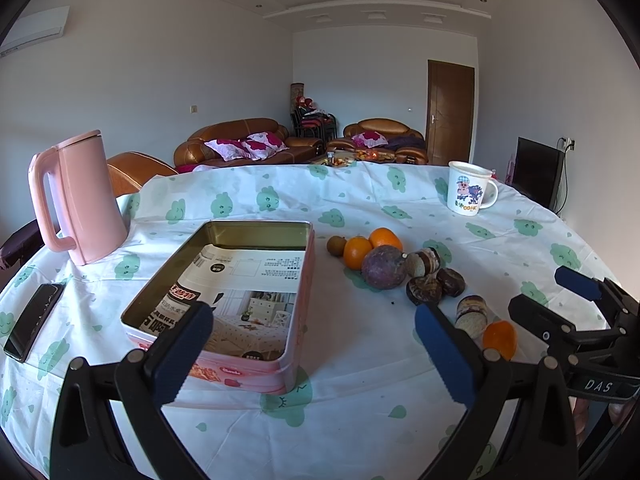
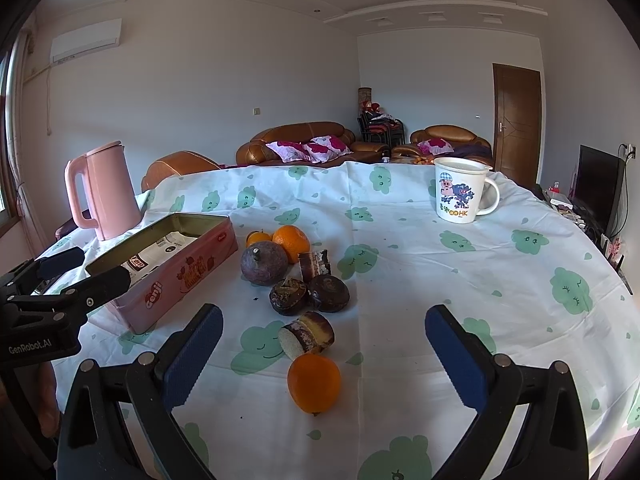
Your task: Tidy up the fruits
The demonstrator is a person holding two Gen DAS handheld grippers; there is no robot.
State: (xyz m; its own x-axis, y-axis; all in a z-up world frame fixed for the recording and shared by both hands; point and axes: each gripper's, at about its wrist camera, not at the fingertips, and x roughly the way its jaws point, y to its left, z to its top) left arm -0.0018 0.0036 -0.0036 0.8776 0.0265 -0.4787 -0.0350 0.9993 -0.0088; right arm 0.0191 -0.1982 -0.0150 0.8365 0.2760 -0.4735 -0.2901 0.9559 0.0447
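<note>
A pink tin box (image 1: 288, 364) (image 2: 176, 280) lined with printed paper stands open on the table. To its right lies a heap of fruit: a purple passion fruit (image 1: 385, 267) (image 2: 263, 263), oranges (image 1: 357, 253) (image 2: 291, 243), dark water chestnuts (image 1: 425, 290) (image 2: 289, 296), cut sugarcane pieces (image 1: 472, 316) (image 2: 307, 334) and a small kiwi (image 1: 336, 245). One orange (image 2: 314, 383) (image 1: 499, 339) lies nearest, between my right gripper's fingers. My left gripper (image 1: 316, 354) is open and empty in front of the box. My right gripper (image 2: 322, 364) is open and empty.
A pink kettle (image 1: 80, 200) (image 2: 102, 192) stands at the left behind the box. A white cartoon mug (image 1: 468, 188) (image 2: 460, 190) stands at the far right. A black phone (image 1: 34, 322) lies at the table's left edge. A cloud-print cloth (image 2: 480, 280) covers the table.
</note>
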